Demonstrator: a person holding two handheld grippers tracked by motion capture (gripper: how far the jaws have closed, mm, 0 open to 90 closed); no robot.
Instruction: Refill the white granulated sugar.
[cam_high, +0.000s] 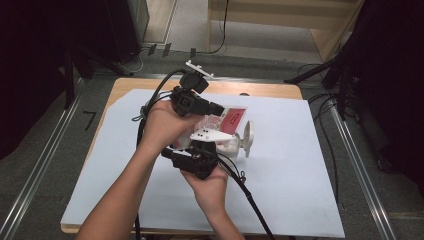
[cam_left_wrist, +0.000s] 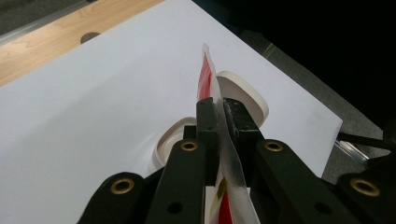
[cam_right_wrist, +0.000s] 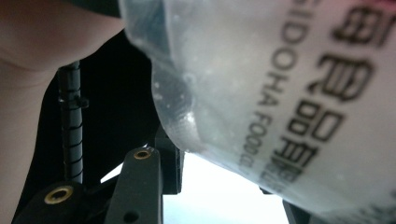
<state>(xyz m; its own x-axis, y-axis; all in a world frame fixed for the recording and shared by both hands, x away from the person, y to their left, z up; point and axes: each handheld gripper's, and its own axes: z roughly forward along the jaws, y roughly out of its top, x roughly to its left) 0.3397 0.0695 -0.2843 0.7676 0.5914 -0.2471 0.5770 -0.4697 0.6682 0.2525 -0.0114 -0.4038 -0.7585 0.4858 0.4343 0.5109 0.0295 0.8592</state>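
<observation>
Packet (cam_high: 231, 119) pinched by left gripper (cam_left_wrist: 218, 108), right gripper (cam_high: 210, 142) alongside

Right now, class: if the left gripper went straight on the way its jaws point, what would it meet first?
Likely the white dish just beyond the left gripper, which is shut on the red-and-white packet; then the white sheet. Depth is unclear.

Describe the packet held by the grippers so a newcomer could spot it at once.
On the white sheet covering the wooden table, look just above the two hands at its centre. The packet there is a clear plastic pouch with a red label, unlike the plain white lid beside it.
</observation>
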